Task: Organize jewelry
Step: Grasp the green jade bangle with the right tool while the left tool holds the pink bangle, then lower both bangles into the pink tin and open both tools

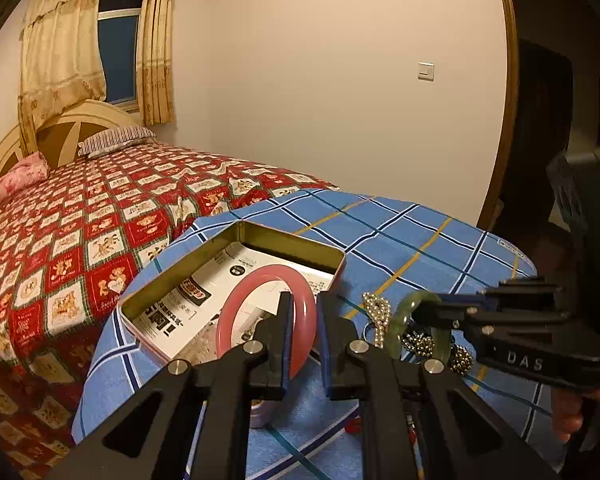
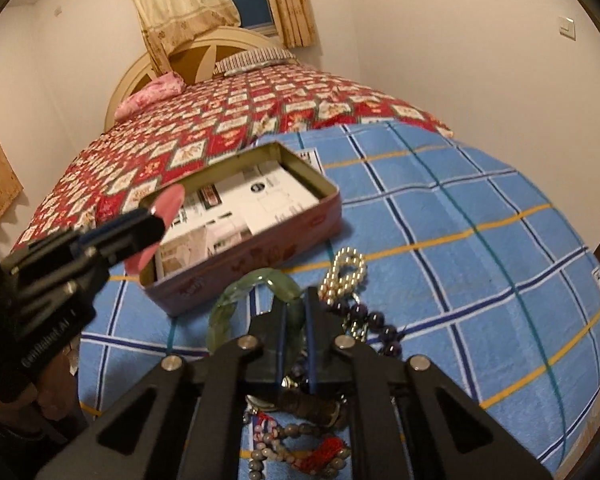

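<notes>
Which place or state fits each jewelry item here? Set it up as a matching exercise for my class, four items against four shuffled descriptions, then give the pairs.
Column one:
1. pink bangle
2. green bangle
3. pearl bracelet
4. open tin

Column two:
A. lies loose on the blue checked cloth, beside the tin
B. clamped in the right claw
C. holds printed paper, no lid on it
D. clamped in the left claw, at the tin's near edge

Pairs: 1-D, 2-B, 3-A, 4-C
</notes>
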